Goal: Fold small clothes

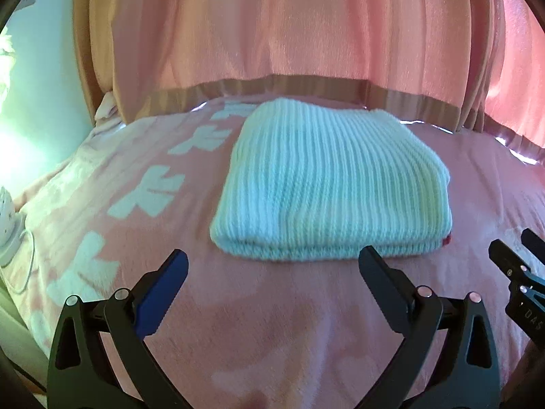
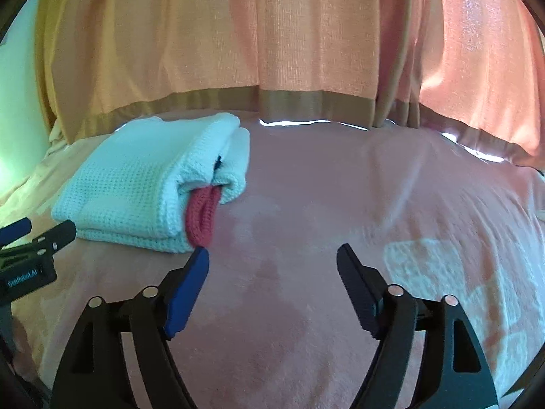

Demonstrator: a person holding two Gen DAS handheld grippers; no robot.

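A pale mint knitted garment [image 1: 327, 184] lies folded into a thick, neat rectangle on a pink blanket [image 1: 272, 323] that covers a bed. In the left wrist view the folded knit sits directly ahead of the left gripper [image 1: 272, 266], just beyond its fingertips. The left gripper's two fingers stand wide apart and hold nothing; its right fingertip overlaps the near folded edge of the knit in this view, though contact cannot be told. The blanket carries a row of whitish cross-like shapes [image 1: 150, 191] running away to the left of that gripper.

In the right wrist view the same garment [image 2: 143, 184] lies ahead and to the left of the right gripper [image 2: 272, 259]. A red ribbed cuff or trim [image 2: 201, 218] pokes out of the fold's open end, just above the tip of the blue-padded left finger [image 2: 190, 283]. The right gripper's fingers are also spread wide and empty, with bare blanket between them.

Each gripper shows at the edge of the other's view: the right one at the far right, the left one at the far left.

An orange-pink curtain [image 2: 272, 34] with a brown hem hangs behind the bed.
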